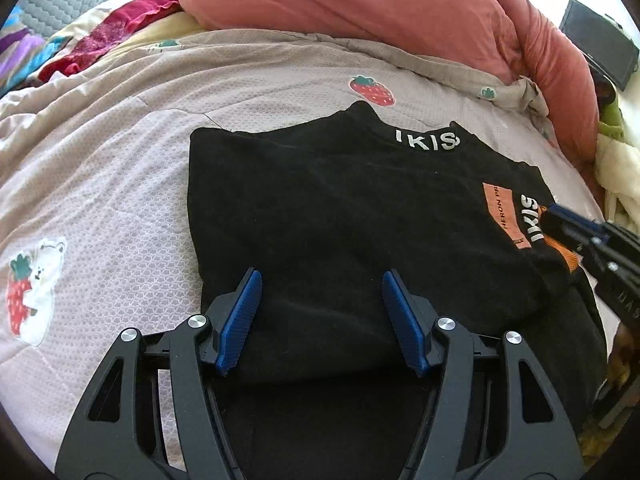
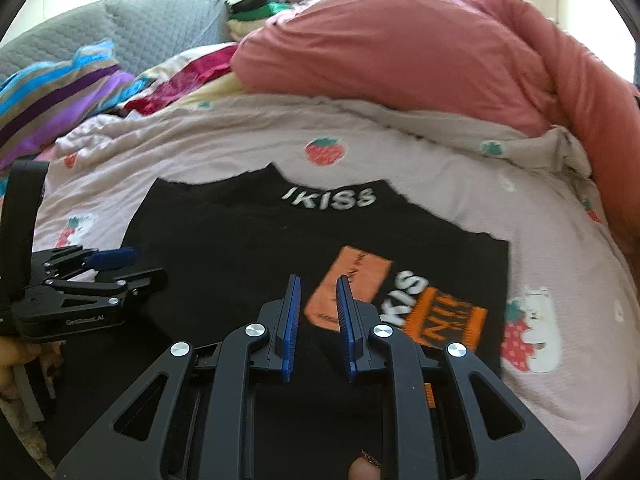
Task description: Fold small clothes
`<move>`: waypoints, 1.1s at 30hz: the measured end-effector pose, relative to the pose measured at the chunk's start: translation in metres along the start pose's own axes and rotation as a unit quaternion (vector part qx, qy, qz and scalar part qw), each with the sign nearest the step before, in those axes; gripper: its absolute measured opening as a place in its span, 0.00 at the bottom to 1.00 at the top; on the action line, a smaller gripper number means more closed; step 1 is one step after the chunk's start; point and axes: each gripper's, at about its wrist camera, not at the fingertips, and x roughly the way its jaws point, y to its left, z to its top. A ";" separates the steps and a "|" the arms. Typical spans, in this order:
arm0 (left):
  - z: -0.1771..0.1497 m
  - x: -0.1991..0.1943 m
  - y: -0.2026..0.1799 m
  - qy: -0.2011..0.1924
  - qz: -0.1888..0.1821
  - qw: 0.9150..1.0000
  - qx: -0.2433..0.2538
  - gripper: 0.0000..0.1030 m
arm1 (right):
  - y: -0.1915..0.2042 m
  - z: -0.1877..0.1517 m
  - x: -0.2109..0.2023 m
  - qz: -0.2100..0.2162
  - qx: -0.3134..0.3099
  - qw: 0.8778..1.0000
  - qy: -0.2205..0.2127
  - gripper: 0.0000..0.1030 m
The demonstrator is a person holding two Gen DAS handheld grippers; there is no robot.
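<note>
The black top (image 1: 340, 208) with white lettering at its collar lies partly folded on a pink strawberry-print quilt (image 1: 120, 184), a salmon duvet (image 1: 380, 4) bunched behind it. The left gripper (image 1: 322, 320) hangs over its near edge, jaws apart with nothing pinched. The right gripper (image 2: 318, 320) hangs above the orange patch (image 2: 348, 284), its 2 jaws narrowly parted, nothing between them.

Open pink bedspread (image 1: 120, 168) lies clear to the left and beyond the folded black top (image 1: 340, 208). A bulky coral duvet (image 1: 400, 12) walls off the far and right sides, with heaped coloured fabrics (image 2: 80, 80) crowding the far left.
</note>
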 end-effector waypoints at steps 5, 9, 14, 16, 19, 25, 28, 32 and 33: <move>-0.001 -0.001 -0.001 -0.001 0.000 1.000 0.002 0.54 | -0.016 -0.018 0.020 -0.034 0.006 0.998 0.058 0.17; -0.001 -0.002 -0.001 0.000 0.000 1.000 0.002 0.54 | -0.036 -0.033 0.018 -0.011 0.035 0.998 0.056 0.12; -0.002 -0.004 -0.001 -0.001 0.002 1.000 0.002 0.54 | -0.031 -0.036 0.017 -0.021 0.031 0.998 0.051 0.11; -0.002 -0.005 -0.001 -0.001 0.000 1.000 0.000 0.54 | -0.032 -0.037 0.016 -0.020 0.038 0.998 0.049 0.12; -0.003 -0.006 -0.001 -0.001 -0.002 1.000 -0.001 0.54 | -0.035 -0.036 0.016 -0.016 0.051 0.998 0.046 0.12; -0.003 -0.008 -0.001 -0.001 0.000 1.000 0.000 0.54 | -0.028 -0.036 0.004 -0.020 0.044 0.998 0.027 0.20; -0.004 -0.011 -0.002 -0.001 0.001 1.000 -0.001 0.55 | -0.021 -0.037 -0.004 -0.024 0.029 0.999 0.014 0.28; -0.004 -0.013 -0.004 -0.002 0.003 1.000 0.002 0.57 | -0.018 -0.037 -0.008 -0.028 0.027 0.999 0.009 0.30; -0.004 -0.014 -0.004 -0.002 0.003 1.000 0.002 0.57 | -0.019 -0.036 -0.009 -0.027 0.029 0.999 0.008 0.31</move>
